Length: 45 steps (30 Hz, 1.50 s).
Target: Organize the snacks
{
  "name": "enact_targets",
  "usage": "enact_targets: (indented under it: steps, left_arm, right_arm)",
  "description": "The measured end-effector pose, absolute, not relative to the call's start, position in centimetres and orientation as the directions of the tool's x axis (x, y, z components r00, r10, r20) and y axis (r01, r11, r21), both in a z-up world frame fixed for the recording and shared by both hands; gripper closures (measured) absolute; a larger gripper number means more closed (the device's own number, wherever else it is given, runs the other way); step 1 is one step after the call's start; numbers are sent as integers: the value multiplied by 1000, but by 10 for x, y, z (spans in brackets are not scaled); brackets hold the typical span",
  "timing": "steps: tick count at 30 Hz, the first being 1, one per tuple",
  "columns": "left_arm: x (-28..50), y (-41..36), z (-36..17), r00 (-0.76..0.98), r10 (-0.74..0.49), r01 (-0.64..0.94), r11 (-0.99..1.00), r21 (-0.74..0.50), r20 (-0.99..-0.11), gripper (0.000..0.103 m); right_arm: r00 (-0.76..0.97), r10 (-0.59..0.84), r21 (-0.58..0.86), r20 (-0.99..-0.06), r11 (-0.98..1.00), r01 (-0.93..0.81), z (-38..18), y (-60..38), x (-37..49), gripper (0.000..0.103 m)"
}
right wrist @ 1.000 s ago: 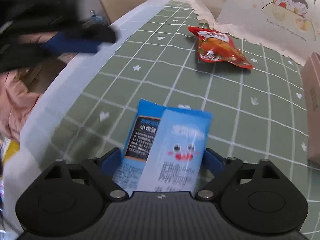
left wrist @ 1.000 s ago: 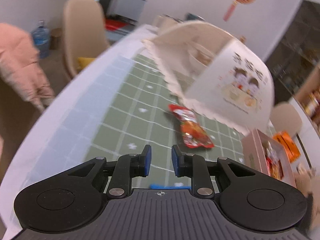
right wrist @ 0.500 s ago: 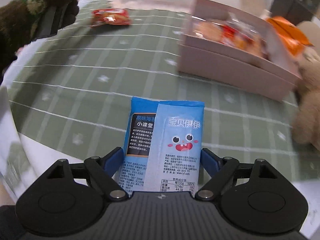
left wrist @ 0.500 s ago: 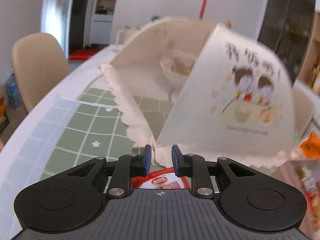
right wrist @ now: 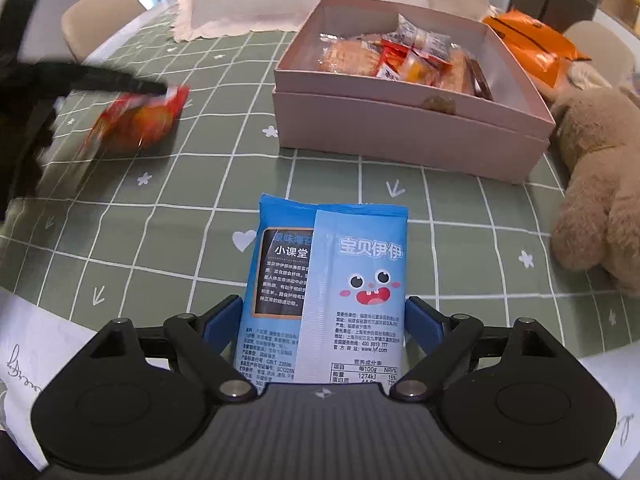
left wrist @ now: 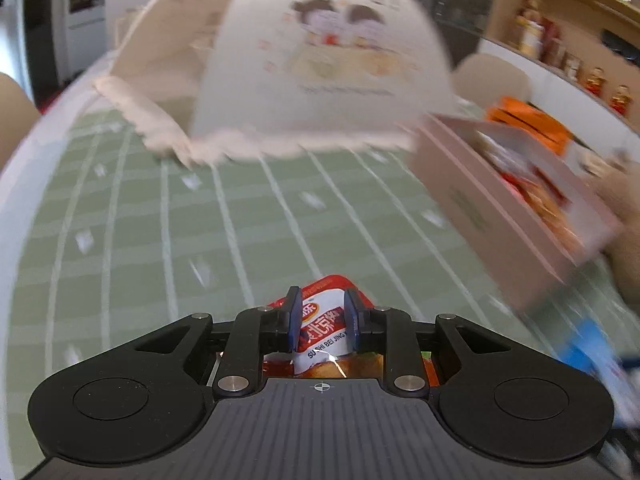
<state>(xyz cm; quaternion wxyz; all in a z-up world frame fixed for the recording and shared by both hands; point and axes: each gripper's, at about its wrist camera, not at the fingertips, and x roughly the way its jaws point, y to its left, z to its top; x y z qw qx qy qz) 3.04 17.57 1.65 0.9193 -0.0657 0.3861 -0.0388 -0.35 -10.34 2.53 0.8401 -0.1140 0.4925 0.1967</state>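
Both grippers carry snacks toward the open pink cardboard box [right wrist: 408,136] for filing: left gripper [left wrist: 322,322] clamped on red foil snack packet [left wrist: 324,330], right gripper [right wrist: 324,320] clamped on blue plastic seaweed packet [right wrist: 328,280].

A green checked cloth [right wrist: 192,184] covers the tabletop [right wrist: 24,320]. A tan plush toy [right wrist: 596,184] lies at its right, and a cream food cover [left wrist: 320,64] printed with two cartoon children stands at the far side. Beige chairs [right wrist: 100,12] stand around it.

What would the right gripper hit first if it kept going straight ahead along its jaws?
Probably the near wall of the open pink cardboard box. The right gripper holds the blue snack packet, whose top edge leads; only green checked tablecloth lies between. Height above the table is unclear.
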Motion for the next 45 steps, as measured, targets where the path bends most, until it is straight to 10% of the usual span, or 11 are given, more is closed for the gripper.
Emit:
enact_targets:
  steps: [14,45]
  left_arm:
    - [-140,168,30,752,-147,-365,720,-591,-643,76]
    - [-41,109,37,626,-277,-133,883,-450,-729,68]
  right_arm:
    - [549,289,-67,-784,840,-538,37,-89,-9,14]
    - [606,289,-69,-741,866,-496,47,-104,-22,19]
